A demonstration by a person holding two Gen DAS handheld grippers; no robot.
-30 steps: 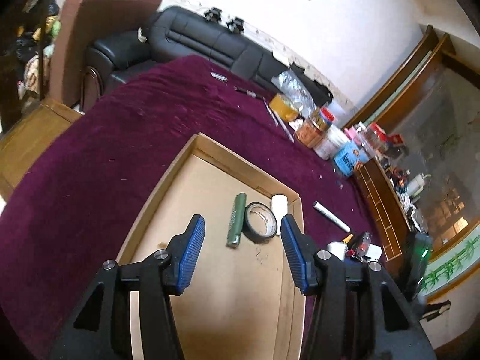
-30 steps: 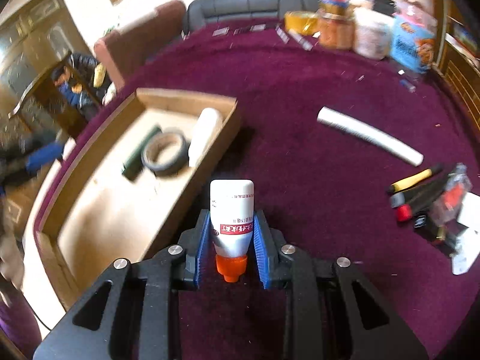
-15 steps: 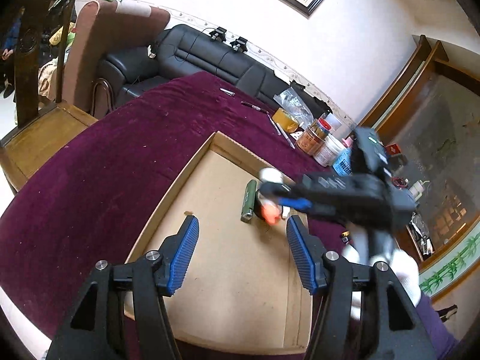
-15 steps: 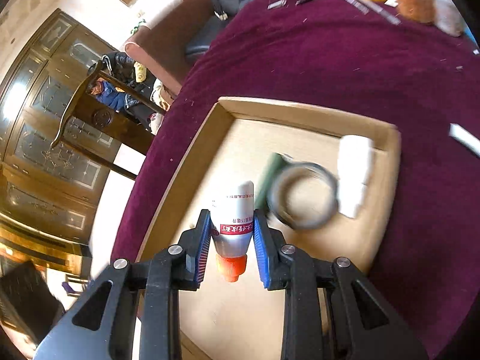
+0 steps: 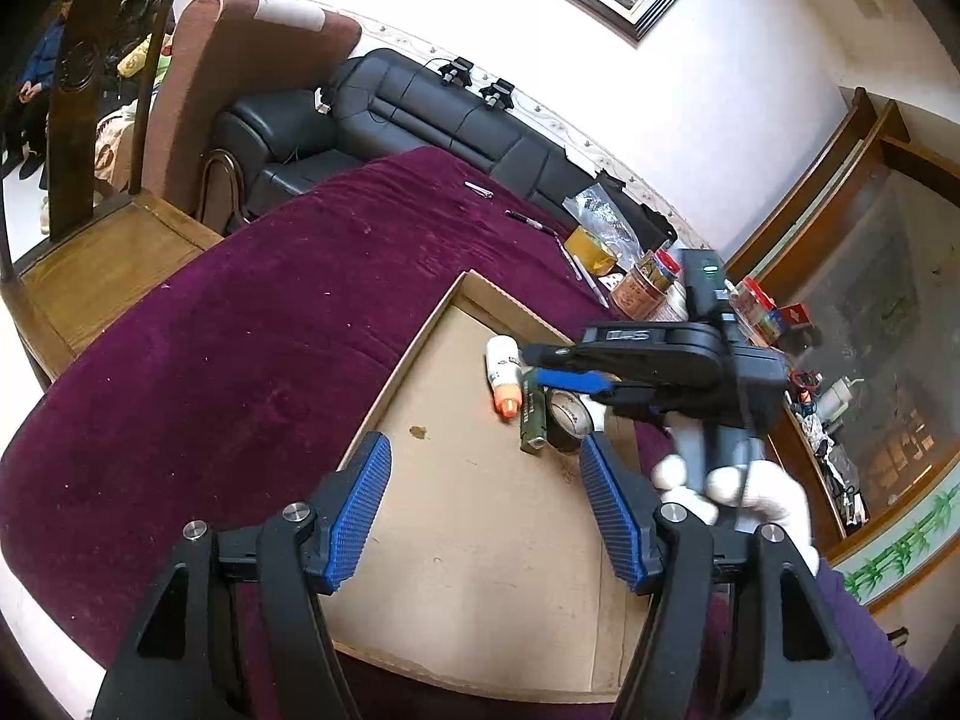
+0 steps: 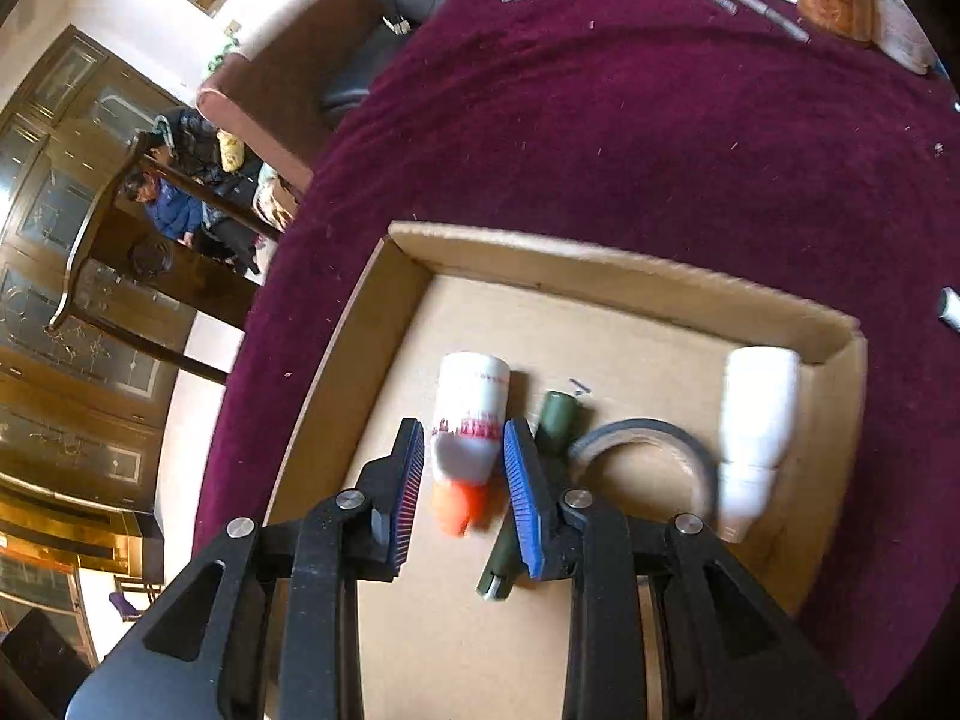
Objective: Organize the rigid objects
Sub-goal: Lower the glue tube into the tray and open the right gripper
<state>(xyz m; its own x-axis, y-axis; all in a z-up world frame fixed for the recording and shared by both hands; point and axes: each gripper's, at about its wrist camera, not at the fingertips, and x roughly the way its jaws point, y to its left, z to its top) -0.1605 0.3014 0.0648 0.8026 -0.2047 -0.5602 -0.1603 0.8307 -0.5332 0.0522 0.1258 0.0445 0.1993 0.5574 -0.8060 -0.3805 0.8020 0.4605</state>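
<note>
Meanwhile, from the left wrist, the left hand-held gripper (image 5: 486, 510) hangs over the near half of the cardboard tray (image 5: 414, 354) on the maroon surface (image 5: 210, 348), its jaws opening with nothing between them; the right hand-held gripper (image 5: 540, 366) reaches toward the tray's far end. From the right wrist, the right hand-held gripper (image 6: 462, 474) flanks the white bottle with the orange cap (image 6: 471, 420), which appears to rest on the tray floor beside the green cylinder (image 6: 555, 414), tape roll (image 6: 648, 435) and white container (image 6: 759, 414); the pads look barely parted from it. A clean release likely means widening fully, then lifting straight away without nudging the cylinder.
</note>
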